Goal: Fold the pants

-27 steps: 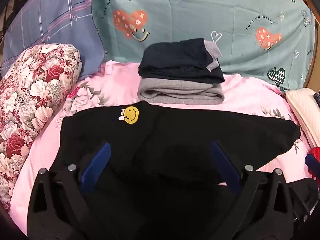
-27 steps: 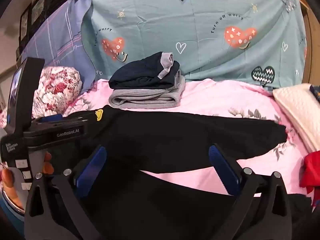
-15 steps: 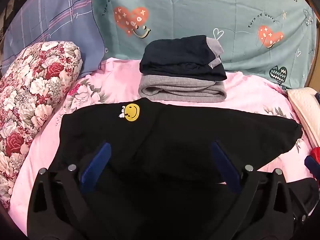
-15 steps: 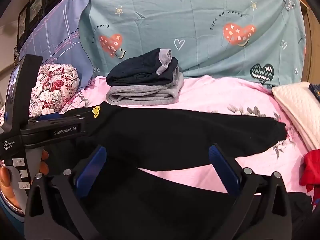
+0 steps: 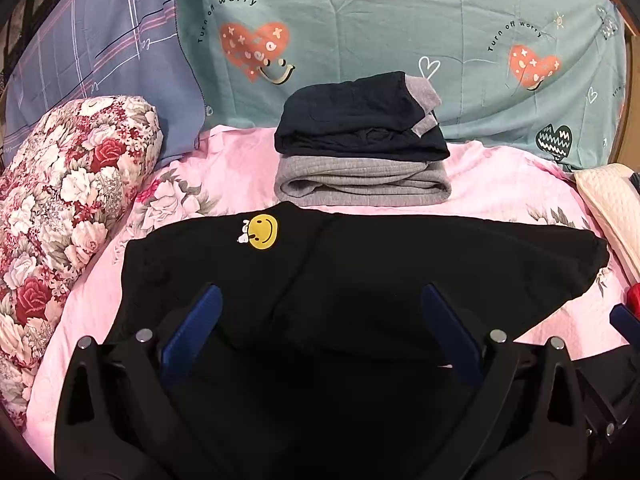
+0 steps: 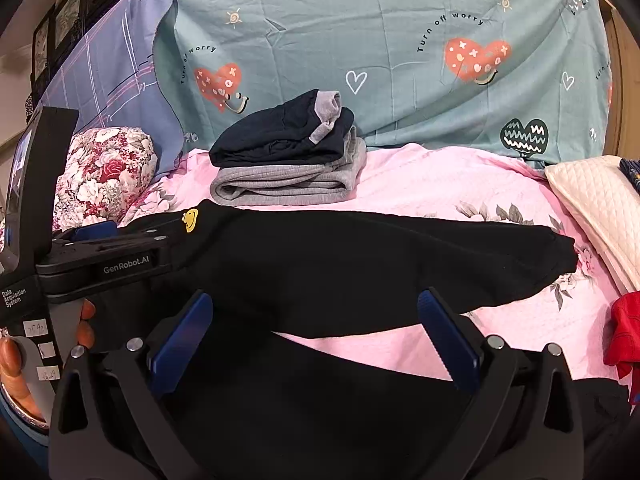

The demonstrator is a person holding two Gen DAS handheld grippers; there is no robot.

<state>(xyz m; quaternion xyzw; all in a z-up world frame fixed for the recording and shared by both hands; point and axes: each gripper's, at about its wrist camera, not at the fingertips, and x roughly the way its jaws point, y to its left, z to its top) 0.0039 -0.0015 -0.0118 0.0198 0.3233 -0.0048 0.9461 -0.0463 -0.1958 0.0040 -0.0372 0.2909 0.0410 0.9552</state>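
Nearest, the left tool point(image 5: 320, 308) hangs with its blue pads spread wide and empty over the waist end of the black pants point(image 5: 360, 280), and the right tool point(image 6: 316, 312) is just as wide and empty at about 6 o'clock in its own view, above the gap where the two legs part. The pants lie flat across the pink bed point(image 6: 440, 184), waist toward 9 o'clock, legs running to 3 o'clock, a yellow patch point(image 5: 263, 232) near the far waist edge. The nearer leg drops out of frame below both tools, so its cuff and lie cannot be judged. The likely trouble: black cloth on black gives little edge to aim at, so a pinch could catch one layer only, or drag the top leg askew and leave the legs misaligned when folded. Farther back at 12 o'clock a folded stack point(image 5: 360, 144) sits just beyond the pants; a wide sweep could nudge it. A floral pillow point(image 5: 68, 200) lies at 9 o'clock, and a red cloth point(image 6: 624, 332) is cut off at 3 o'clock.
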